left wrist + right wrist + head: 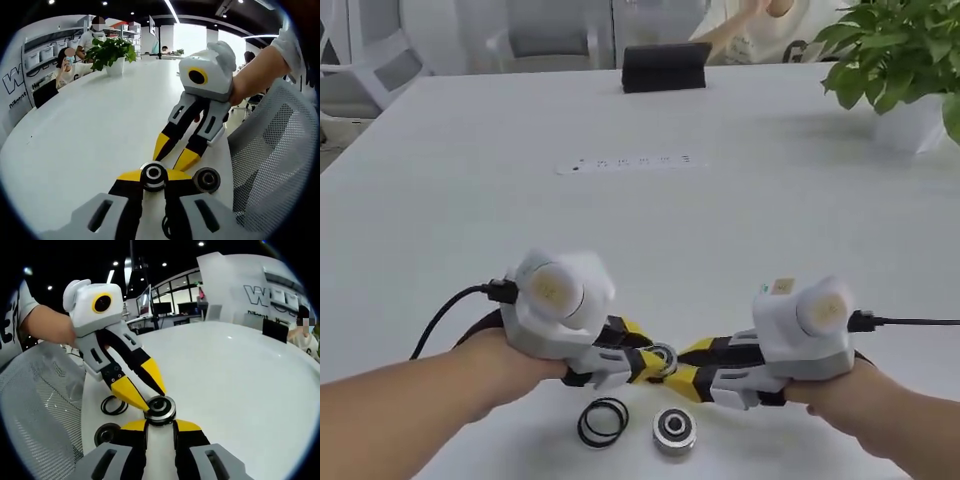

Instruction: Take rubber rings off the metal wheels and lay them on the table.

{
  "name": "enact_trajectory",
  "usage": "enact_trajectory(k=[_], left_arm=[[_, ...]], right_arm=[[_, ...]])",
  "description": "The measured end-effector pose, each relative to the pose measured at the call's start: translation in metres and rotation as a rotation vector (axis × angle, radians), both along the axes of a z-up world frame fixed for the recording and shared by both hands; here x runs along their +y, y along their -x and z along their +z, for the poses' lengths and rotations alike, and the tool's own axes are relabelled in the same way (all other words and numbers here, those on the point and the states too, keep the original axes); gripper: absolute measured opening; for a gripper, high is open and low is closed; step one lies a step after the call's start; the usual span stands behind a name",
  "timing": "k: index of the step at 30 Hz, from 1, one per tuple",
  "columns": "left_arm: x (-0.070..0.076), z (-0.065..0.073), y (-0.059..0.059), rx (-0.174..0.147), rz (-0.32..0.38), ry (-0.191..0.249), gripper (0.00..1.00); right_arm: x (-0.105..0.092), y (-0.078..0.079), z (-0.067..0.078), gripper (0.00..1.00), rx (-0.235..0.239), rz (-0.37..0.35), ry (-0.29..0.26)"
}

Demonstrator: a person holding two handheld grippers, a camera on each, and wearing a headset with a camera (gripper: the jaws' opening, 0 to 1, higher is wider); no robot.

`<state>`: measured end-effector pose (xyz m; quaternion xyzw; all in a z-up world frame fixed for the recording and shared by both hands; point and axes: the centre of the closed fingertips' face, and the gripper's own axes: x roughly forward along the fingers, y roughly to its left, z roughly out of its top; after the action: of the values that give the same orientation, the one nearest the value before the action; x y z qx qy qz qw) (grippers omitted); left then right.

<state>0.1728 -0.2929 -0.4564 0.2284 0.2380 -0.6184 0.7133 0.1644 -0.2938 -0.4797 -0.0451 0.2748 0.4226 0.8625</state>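
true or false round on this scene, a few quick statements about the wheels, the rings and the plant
1. The left gripper and the right gripper meet at one metal wheel. True.
2. No rubber rings lie on the table yet. False: black rubber rings already lie on the table.
3. A second wheel lies on the table beside those rings. True.
4. In the head view, the potted plant stands at the table's far left. False: it stands at the far right.
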Motion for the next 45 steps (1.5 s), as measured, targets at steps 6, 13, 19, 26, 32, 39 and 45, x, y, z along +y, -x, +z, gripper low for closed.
enact_trajectory(k=[6,13,19,26,32,39,45], left_arm=[[-0.0008,-0.0029,-0.0018,-0.017,-0.005,-0.014,0.07],[-0.0005,-0.0038,0.0003,-0.055,-0.032,-0.025,0.08],[0.0002,-0.0034,-0.0024,-0.09,-0.036,-0.041,0.07],[0.0003,-0.003,-0.0011,-0.1,-0.04,-0.046,0.07],[0.0006,-0.003,-0.0018,-0.111,-0.04,-0.051,0.08],[0.0007,-0.0036,-0.0027,-0.094,-0.032,-0.049,0.08],[0.0012,-0.0043,-0.003,-0.058,-0.012,-0.042,0.08]], right_arm=[[-0.0004,0.0001,-0.0001,0.17,-0.001,0.0,0.0],[0.0,0.0,0.0002,0.18,-0.002,0.0,-0.001],[0.0,-0.0002,0.0,0.17,-0.004,-0.003,-0.003],[-0.0003,-0.0002,0.0001,0.17,-0.006,-0.006,-0.006],[-0.0003,-0.0001,0.0003,0.17,-0.007,-0.009,-0.008],[-0.0003,-0.0003,0.0002,0.17,-0.007,-0.007,-0.006],[0.0003,-0.0004,0.0004,0.17,-0.007,-0.005,-0.004]])
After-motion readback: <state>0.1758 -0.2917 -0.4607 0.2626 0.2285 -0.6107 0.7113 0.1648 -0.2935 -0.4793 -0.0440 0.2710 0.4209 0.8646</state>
